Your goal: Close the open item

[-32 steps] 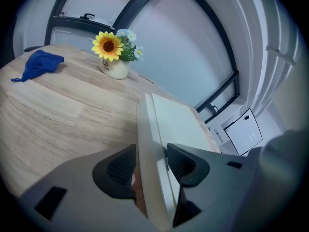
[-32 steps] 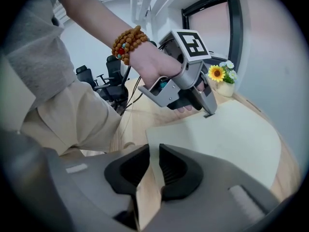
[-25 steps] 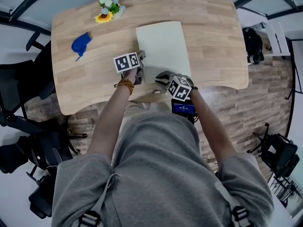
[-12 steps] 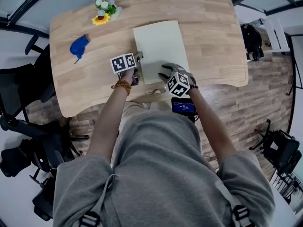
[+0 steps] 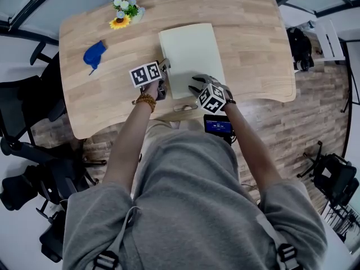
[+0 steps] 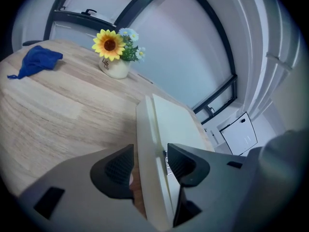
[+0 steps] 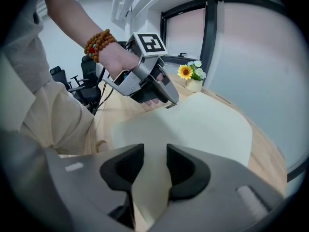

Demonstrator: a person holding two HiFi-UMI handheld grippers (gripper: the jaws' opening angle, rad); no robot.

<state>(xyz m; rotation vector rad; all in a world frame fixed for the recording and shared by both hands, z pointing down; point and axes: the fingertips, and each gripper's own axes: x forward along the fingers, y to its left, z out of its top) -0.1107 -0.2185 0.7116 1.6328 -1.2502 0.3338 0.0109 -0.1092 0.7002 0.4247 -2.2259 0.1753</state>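
The cream flat case (image 5: 191,55) lies closed at the middle of the wooden table (image 5: 253,49), its long sides running from 6 to 12 o'clock. Its two layers rest one on the other, with only a thin seam showing along the side. The left gripper (image 6: 149,164) sits at the case's 8 o'clock corner with its jaws spread wide astride the left edge. In the left gripper view, the jaw on the right lies against the top face, just beside a small metal clasp (image 6: 165,157). The jaw on the left stands just beside the side wall, and a sliver of table shows between them, so the edge is bracketed rather than clamped. The right gripper (image 7: 154,164) is at the case's 6 o'clock edge, pointing toward 12 across the lid. Its jaws are closing, and a strip of the near edge runs down between them. Neither pad presses on that edge, so this gripper holds nothing. From there the left gripper shows at about 11 o'clock, perched on the far edge, with a bead bracelet (image 7: 99,43) on the wrist behind it. A small pot with a sunflower (image 5: 125,13) stands at 11 o'clock from the case, well apart. A blue cloth (image 5: 94,53) lies at 9 o'clock near the table's left rim.
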